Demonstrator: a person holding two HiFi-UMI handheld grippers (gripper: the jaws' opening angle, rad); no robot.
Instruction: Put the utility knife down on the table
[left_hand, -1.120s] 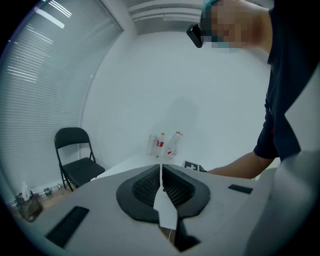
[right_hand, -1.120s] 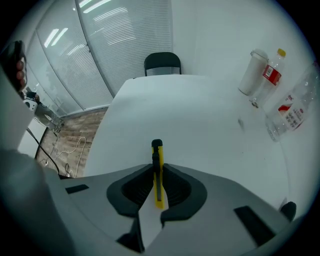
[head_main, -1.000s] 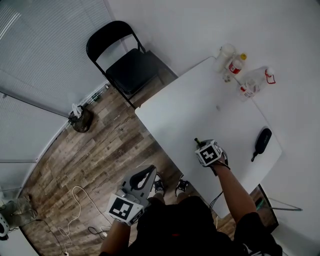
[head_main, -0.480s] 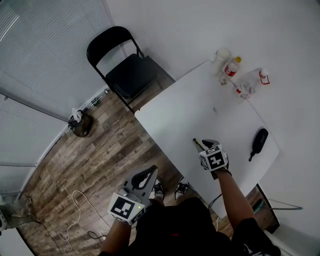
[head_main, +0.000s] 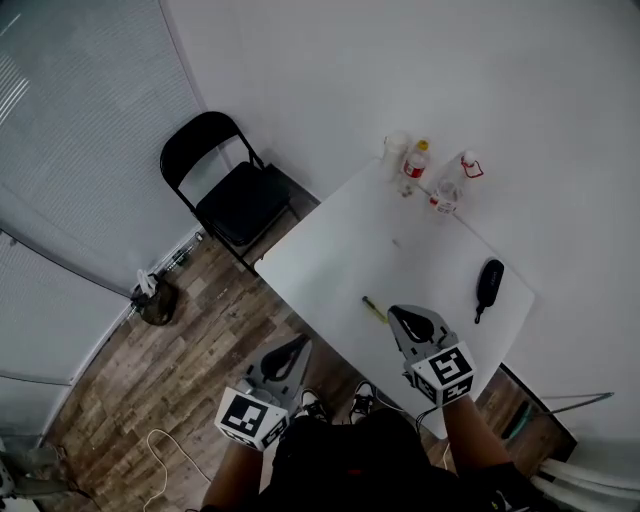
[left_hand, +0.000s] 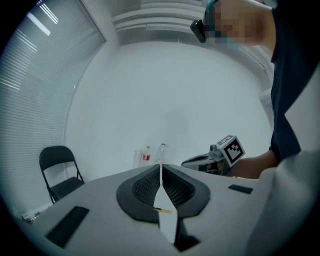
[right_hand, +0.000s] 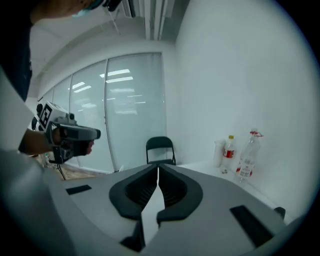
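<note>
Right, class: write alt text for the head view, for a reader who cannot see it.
Seen from above, a utility knife lies on a white table just beyond the right gripper, whose fingers are closing with nothing between them. The left gripper hangs over the wooden floor; a black folding chair stands beside the table, bottles at its far end.

The left gripper (head_main: 300, 346) points forward, jaws together; the right gripper (head_main: 398, 316) alongside has empty jaws closing.
</note>
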